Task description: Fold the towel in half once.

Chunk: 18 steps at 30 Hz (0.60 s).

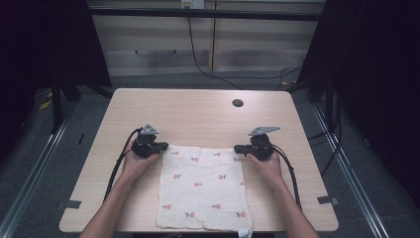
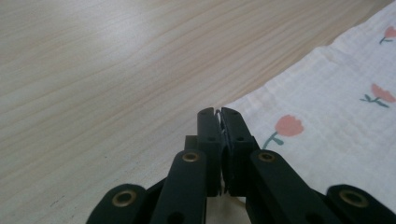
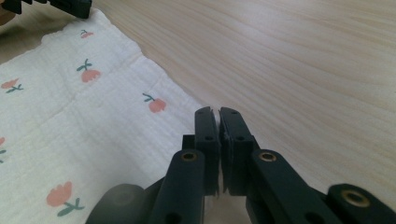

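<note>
We note a cream cloth [image 1: 203,186] printed with small red flowers lying flat on the pale wooden bench [image 1: 198,111], at the near, 6 o'clock half of the top, its near edge reaching the bench edge. The left tool [image 1: 164,146] sits at the cloth's far-left corner, at about 10 o'clock from the cloth's middle; the right tool [image 1: 237,148] sits at the far-right corner, at about 2 o'clock. Each is held in one of the person's hands, and both tools point inward toward each other along the cloth's far edge. In the left gripper view the left tool [image 2: 218,112] has its jaws pressed together on the corner of the cloth [image 2: 336,116], a thin white sliver of fabric showing between the tips. In the right gripper view the right tool [image 3: 215,110] is likewise pinched on its corner of the cloth [image 3: 88,126], a pale strip showing in the narrow slit. A dark round hole [image 1: 237,103] sits in the bench at 1 o'clock, well apart from the cloth.
</note>
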Available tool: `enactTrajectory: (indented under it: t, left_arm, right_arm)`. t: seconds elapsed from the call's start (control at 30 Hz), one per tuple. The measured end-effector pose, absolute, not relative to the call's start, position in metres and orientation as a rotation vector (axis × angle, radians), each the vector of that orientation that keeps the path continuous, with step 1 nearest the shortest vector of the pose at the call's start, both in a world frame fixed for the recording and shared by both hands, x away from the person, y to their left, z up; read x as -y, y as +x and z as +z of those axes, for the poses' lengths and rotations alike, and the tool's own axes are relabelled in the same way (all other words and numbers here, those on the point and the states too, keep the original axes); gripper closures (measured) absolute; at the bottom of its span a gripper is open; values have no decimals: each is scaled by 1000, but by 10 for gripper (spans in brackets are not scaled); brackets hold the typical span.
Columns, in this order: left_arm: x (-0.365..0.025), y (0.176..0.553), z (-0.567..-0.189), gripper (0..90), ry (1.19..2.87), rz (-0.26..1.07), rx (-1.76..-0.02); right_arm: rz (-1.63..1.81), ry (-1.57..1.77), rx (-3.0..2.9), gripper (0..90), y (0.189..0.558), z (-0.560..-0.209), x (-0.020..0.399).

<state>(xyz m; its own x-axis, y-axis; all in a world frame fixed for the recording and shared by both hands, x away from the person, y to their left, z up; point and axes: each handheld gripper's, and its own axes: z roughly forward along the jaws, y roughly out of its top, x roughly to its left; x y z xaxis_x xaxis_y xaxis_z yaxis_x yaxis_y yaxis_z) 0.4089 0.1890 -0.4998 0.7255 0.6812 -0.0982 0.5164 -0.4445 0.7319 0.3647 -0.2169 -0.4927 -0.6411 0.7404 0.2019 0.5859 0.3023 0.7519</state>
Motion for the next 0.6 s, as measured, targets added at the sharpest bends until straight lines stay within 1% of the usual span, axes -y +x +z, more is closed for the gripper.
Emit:
enactTrajectory:
  t: [0.4,0.6]
  left_arm:
    - [-195,408,-490,878,2040,214,-888]
    - [-201,406,-478,878,1971,228,-881]
  right_arm:
    - [1312,1221,-2310,864,362,-480,223]
    - [1348,1205,-2287,864,362,-469,223]
